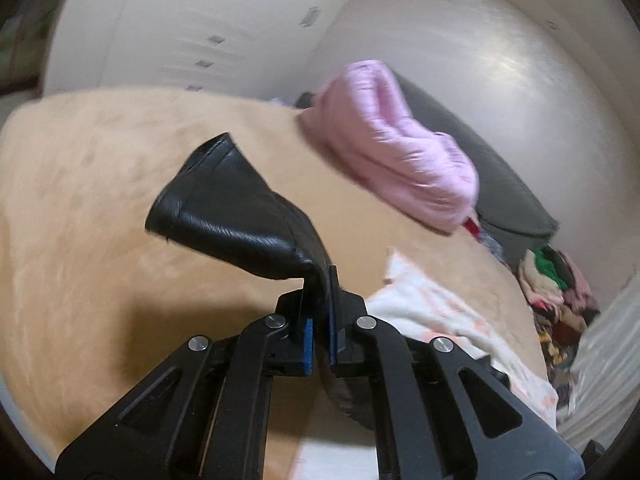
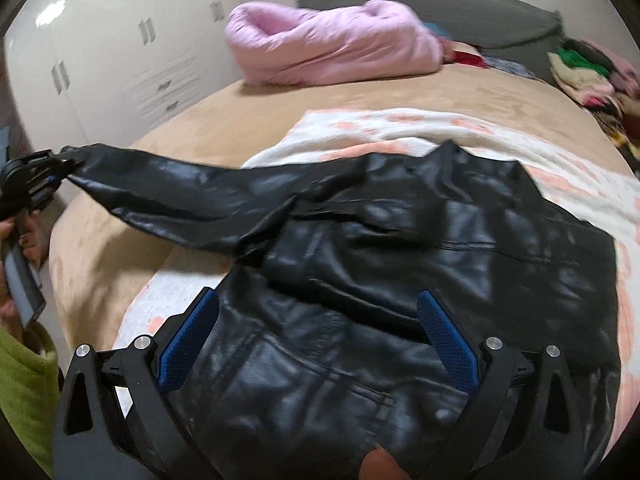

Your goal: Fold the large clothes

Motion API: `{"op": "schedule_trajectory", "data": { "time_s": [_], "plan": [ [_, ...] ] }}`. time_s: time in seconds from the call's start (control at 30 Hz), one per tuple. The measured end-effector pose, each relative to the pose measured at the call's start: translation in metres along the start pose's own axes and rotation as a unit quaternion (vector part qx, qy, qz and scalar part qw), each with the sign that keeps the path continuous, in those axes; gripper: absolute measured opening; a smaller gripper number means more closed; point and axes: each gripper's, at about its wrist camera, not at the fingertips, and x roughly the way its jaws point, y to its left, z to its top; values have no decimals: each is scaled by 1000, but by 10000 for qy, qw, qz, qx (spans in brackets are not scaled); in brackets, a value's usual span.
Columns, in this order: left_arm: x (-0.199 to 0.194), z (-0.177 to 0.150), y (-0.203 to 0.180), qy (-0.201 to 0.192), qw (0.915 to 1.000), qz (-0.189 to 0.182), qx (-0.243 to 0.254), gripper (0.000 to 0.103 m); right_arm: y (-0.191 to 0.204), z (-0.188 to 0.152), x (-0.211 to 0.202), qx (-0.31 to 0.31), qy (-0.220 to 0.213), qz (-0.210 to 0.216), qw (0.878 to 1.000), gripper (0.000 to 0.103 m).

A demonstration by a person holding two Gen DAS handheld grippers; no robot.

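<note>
A black leather jacket (image 2: 420, 248) lies spread on a white and pink blanket (image 2: 400, 128) on the bed. Its left sleeve (image 2: 180, 196) is stretched out to the left, off the blanket. My left gripper (image 1: 320, 292) is shut on the sleeve's cuff (image 1: 224, 204) and holds it raised above the tan bedcover; it also shows in the right wrist view (image 2: 60, 164) at the far left. My right gripper (image 2: 318, 308) is open and empty, hovering just above the jacket's lower body.
A rolled pink quilt (image 2: 332, 40) lies at the bed's far end against a grey headboard (image 2: 460, 4). A pile of mixed clothes (image 2: 592, 68) sits at the far right. White wardrobes (image 2: 100, 48) stand left of the bed. The tan bedcover (image 1: 80, 200) extends left.
</note>
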Motion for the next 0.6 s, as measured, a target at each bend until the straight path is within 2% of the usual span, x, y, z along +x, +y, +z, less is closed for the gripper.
{"op": "schedule_trajectory", "data": {
  "time_s": [0.17, 0.37, 0.6],
  "plan": [
    [-18, 2, -65, -66, 9973, -402, 610, 0, -37, -6, -30, 427, -206, -128, 9988, 99],
    [-24, -16, -132, -11, 9900, -757, 1188, 0, -77, -16, -60, 820, -418, -298, 9953, 99],
    [-27, -44, -185, 97, 9805, -1055, 1656, 0, -117, -26, -89, 1279, -639, -401, 9889, 99]
  ]
}}
